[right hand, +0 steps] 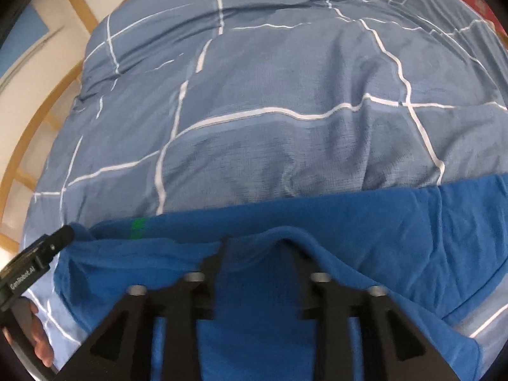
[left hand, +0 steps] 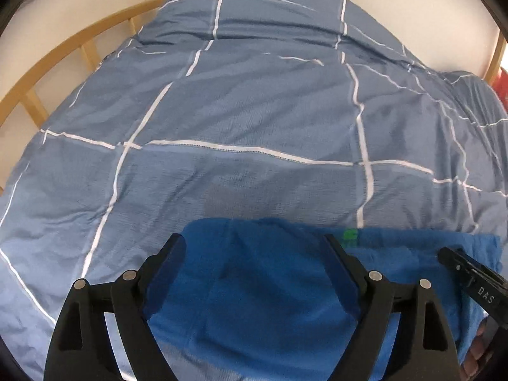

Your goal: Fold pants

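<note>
The bright blue pants (left hand: 263, 289) lie on the blue checked bed cover, with a small green tag (left hand: 349, 234) at their far edge. My left gripper (left hand: 255, 244) is open, its jaws wide apart just above the pants. My right gripper (right hand: 258, 243) has its jaws partly closed with a raised fold of the pants (right hand: 365, 238) between them; whether they pinch the cloth is unclear. The green tag (right hand: 138, 223) shows at the left in the right wrist view. Each gripper appears in the other's view: the right (left hand: 466, 270), the left (right hand: 41, 254).
The blue cover with white grid lines (left hand: 254, 111) fills the bed (right hand: 285, 111). A wooden bed rail (left hand: 63, 54) runs along the left side, with a white wall behind. Something red (left hand: 503, 85) sits at the far right edge.
</note>
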Motion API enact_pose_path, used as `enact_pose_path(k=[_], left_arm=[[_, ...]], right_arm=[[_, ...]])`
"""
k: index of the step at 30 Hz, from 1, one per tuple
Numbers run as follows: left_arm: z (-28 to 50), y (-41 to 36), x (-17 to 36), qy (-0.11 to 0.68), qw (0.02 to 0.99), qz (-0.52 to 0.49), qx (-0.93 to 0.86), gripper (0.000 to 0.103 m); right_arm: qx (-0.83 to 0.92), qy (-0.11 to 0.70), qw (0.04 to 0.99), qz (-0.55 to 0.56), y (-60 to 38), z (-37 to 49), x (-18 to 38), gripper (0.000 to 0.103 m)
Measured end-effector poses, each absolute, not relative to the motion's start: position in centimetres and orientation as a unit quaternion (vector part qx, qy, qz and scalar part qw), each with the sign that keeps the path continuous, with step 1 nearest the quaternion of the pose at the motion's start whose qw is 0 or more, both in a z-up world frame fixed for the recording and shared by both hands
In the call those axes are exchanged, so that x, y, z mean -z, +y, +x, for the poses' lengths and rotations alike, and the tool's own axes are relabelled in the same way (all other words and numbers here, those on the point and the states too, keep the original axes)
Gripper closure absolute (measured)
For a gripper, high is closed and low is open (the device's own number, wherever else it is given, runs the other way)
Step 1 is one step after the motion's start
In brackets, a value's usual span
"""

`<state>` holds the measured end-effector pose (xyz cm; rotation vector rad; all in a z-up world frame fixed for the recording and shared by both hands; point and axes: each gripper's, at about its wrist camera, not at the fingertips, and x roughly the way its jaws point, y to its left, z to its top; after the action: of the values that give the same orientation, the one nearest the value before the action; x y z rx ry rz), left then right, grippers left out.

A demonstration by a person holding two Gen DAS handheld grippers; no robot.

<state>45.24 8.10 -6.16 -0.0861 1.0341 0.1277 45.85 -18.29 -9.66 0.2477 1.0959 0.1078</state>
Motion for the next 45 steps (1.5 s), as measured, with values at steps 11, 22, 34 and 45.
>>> enact_pose_path(k=[11, 22, 34, 45], left_arm=[[37.2, 4.8, -0.2, 0.453, 0.891, 0.033, -0.006, 0.018], [25.4, -2.7, -2.7, 0.402, 0.91, 0.06, 0.088, 0.017], [19.3, -10.4, 2.0, 0.427, 0.892, 0.067, 0.131, 0.017], [18.7, -12.9, 5.3, 0.447, 0.878, 0.092, 0.145, 0.017]], right_arm=[[-0.111, 0.49, 0.864, 0.041, -17.3, 39.4, 1.6, 0.056], [-0.166, 0.452, 0.876, 0.009, -21.1, 27.3, -1.2, 0.056], [-0.137, 0.474, 0.87, 0.0, -27.1, 19.8, 3.2, 0.056], [-0.115, 0.516, 0.848, -0.027, -28.8, 19.2, 8.4, 0.056]])
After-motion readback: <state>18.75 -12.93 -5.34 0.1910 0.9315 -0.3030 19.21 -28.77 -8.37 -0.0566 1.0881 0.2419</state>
